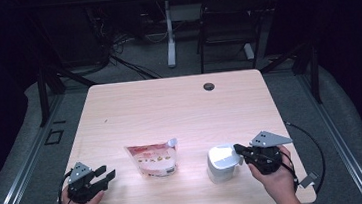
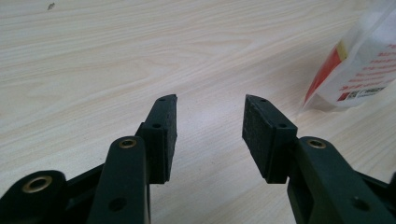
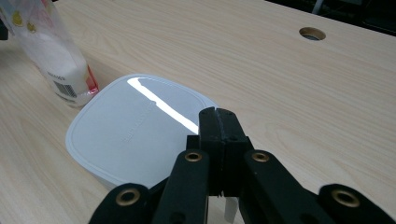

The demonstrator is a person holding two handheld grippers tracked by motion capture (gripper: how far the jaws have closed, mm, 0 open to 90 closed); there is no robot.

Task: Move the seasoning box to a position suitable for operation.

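A white lidded container (image 1: pixel 221 164) stands at the front right of the wooden table (image 1: pixel 169 108). My right gripper (image 1: pixel 237 150) is shut, its jaws pressed together over the near edge of the lid (image 3: pixel 130 135). In the right gripper view its tips (image 3: pixel 217 112) lie just above the lid, and I cannot tell whether anything thin is pinched. A clear pouch with red print (image 1: pixel 153 159) stands at the front middle. My left gripper (image 1: pixel 106 173) rests at the front left, open, with bare table between its pads (image 2: pixel 164 126) and the pouch (image 2: pixel 364 70) off to its right.
A round cable hole (image 1: pixel 208 86) sits near the table's far edge, also seen from the right gripper as a hole (image 3: pixel 312 33). Beyond the table are a black chair (image 1: pixel 228 17), a white desk leg (image 1: pixel 169 33) and cables on the floor. The pouch (image 3: pixel 51 51) stands left of the container.
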